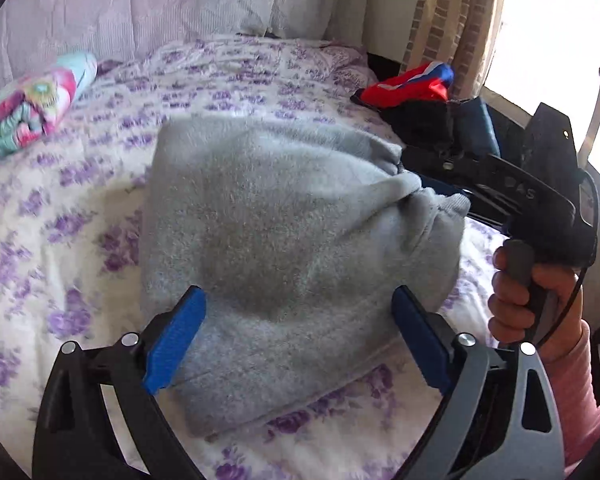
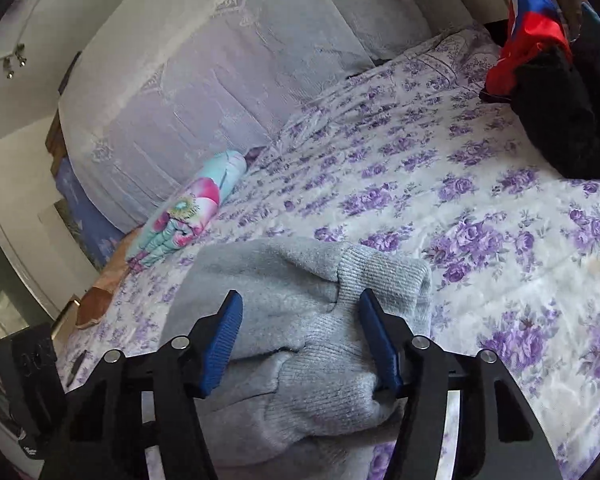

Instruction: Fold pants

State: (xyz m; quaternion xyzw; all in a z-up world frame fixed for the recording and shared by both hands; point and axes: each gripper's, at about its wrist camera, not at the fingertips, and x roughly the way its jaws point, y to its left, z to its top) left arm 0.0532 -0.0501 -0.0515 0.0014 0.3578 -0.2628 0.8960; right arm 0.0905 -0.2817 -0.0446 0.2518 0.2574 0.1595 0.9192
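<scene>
Jaws spread on both grippers, over folded grey pants (image 1: pixel 284 240) on the floral bedspread (image 1: pixel 60 248).

The left gripper (image 1: pixel 298 334) and right gripper (image 2: pixel 302 338) each straddle the pants without pinching. The bundle's long axis runs from the left gripper toward the headboard pillows (image 2: pixel 220 72); its ribbed cuffs lie under the right gripper. Only the left view shows the person's hand (image 1: pixel 528 292); the lettering on that tool is blurred.

1. A bed (image 2: pixel 440 184) with a purple-flowered white cover fills the room.
2. Pale lace-covered pillows (image 2: pixel 204 92) line its head.
3. Bright daylight floods a window (image 1: pixel 556 40) beside a brick-patterned wall (image 1: pixel 440 12).
4. White walls (image 2: pixel 16 136) stand beyond.
</scene>
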